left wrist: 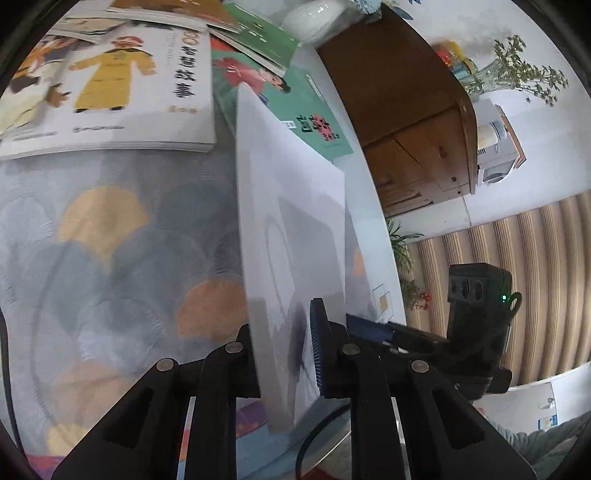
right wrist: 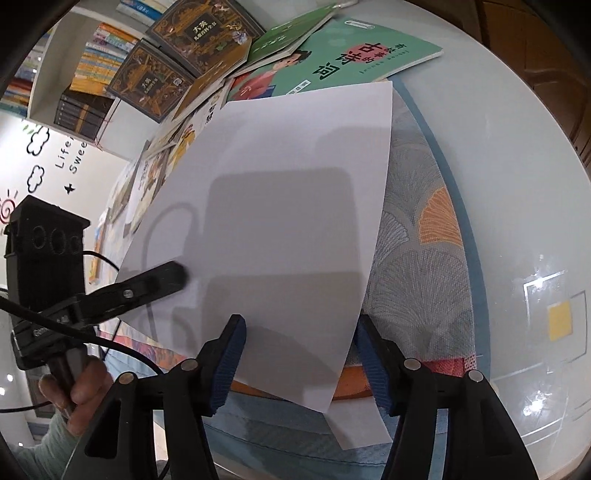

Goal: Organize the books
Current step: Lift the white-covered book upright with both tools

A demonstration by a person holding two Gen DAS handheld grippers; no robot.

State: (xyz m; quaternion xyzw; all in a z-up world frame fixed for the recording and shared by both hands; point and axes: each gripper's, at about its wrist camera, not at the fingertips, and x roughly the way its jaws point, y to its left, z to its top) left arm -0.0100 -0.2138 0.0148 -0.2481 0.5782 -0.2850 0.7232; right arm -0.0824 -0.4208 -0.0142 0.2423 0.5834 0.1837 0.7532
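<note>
My left gripper [left wrist: 286, 339] is shut on a plain white book [left wrist: 291, 206] and holds it tilted on edge above the table; it also shows in the right wrist view [right wrist: 273, 229], with a left finger [right wrist: 162, 277] pinching its left edge. My right gripper [right wrist: 299, 354] is open, its jaws standing either side of the white book's lower edge without clamping it. Further back lie a white book with a yellow-robed figure [left wrist: 122, 85], a green book [right wrist: 343, 62] and two dark ornate books [right wrist: 192, 48].
The round white table [right wrist: 517, 184] carries a patterned grey and orange mat [left wrist: 103, 240]. A white shelf of books [right wrist: 85, 74] stands behind. A brown wooden cabinet [left wrist: 406, 122] and a white vase [left wrist: 314, 18] are beyond the table edge.
</note>
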